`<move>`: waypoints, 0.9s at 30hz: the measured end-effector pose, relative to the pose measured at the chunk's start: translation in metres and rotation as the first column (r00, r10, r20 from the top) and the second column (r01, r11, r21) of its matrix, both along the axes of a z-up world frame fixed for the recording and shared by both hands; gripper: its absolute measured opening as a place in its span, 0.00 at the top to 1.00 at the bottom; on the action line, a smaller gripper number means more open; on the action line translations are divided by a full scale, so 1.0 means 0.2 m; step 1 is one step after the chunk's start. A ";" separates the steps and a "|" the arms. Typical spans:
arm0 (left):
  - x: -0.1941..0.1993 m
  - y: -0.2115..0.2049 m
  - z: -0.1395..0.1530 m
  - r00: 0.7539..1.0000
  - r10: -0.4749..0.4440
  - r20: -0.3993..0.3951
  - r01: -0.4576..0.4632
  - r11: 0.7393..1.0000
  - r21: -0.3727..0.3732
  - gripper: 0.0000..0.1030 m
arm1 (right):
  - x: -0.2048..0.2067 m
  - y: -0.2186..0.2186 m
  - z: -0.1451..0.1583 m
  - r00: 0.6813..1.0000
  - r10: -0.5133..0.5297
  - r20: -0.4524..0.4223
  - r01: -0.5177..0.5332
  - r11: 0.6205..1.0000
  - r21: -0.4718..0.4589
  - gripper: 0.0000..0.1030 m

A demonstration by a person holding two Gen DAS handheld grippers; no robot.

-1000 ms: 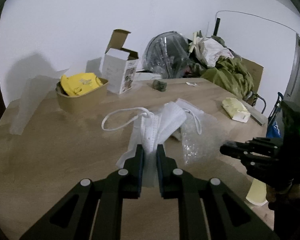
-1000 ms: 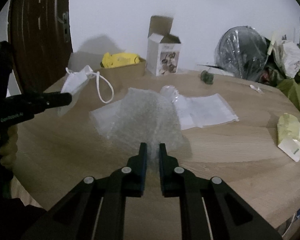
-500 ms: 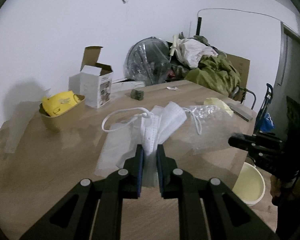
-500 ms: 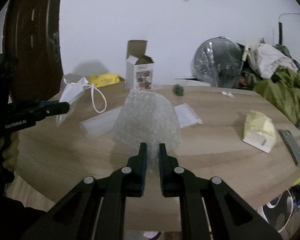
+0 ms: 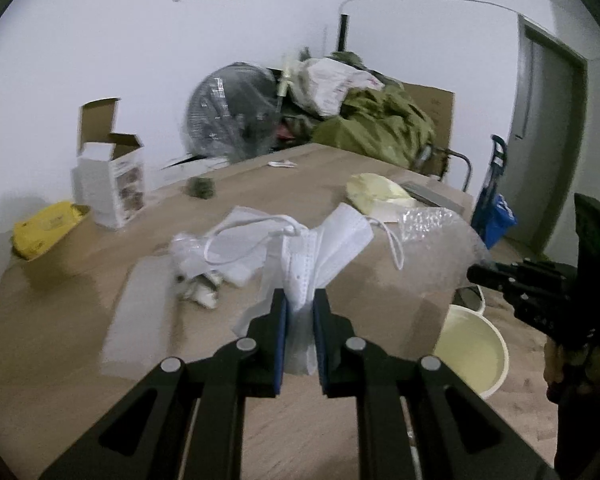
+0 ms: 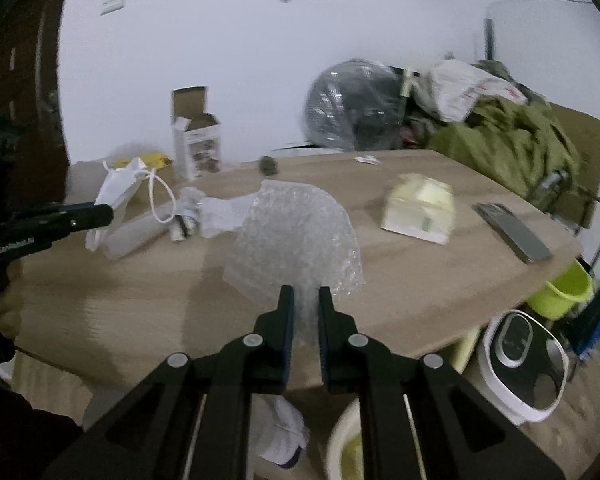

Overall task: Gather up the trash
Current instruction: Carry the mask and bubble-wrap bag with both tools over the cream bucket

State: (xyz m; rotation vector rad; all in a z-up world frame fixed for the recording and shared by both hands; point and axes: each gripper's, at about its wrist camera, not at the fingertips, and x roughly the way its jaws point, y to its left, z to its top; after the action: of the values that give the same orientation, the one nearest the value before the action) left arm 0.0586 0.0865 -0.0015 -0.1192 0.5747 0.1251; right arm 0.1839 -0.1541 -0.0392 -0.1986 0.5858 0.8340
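Left tool [image 5: 300, 306] angled down (clamping mask [image 5: 320, 248]).

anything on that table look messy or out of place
Yes. A crumpled clear wrapper lies loose mid-table, an opened white carton stands with its flaps up by the wall, and a yellow packet sits askew near the right edge. Nothing looks spilled.

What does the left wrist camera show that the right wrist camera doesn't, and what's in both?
Only the left wrist view shows the grey door and the left gripper head-on, shut on the face mask. Only the right wrist view shows the green bucket, the white round appliance on the floor and the dark flat bar. Both show the wooden table, the open carton, the bubble wrap in the right gripper, and the cream bucket.
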 end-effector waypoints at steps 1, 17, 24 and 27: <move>0.02 -0.02 0.00 1.000 -0.016 0.000 0.016 1.000 0.000 0.88 | 0.01 -0.04 -0.01 1.000 -0.020 -0.002 0.020 1.000 -0.003 0.90; 0.27 -0.35 -0.06 0.974 -0.225 -0.029 0.225 0.974 -0.004 0.88 | 0.06 -0.55 -0.18 0.959 -0.279 -0.048 0.277 0.960 -0.050 0.90; 0.35 -0.47 -0.10 0.953 -0.298 -0.051 0.298 0.955 -0.005 0.88 | 0.07 -0.69 -0.31 0.932 -0.350 -0.097 0.344 0.936 -0.076 0.90; 0.40 -0.52 -0.13 0.944 -0.323 -0.063 0.323 0.946 -0.013 0.88 | 0.10 -0.73 -0.37 0.921 -0.370 -0.121 0.360 0.928 -0.098 0.90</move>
State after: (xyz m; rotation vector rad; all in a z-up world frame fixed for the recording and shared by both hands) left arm 0.1378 -0.0179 -0.0272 -0.0221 0.6517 -0.1918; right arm 0.2030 -0.3002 -0.1140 -0.0940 0.7581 0.4645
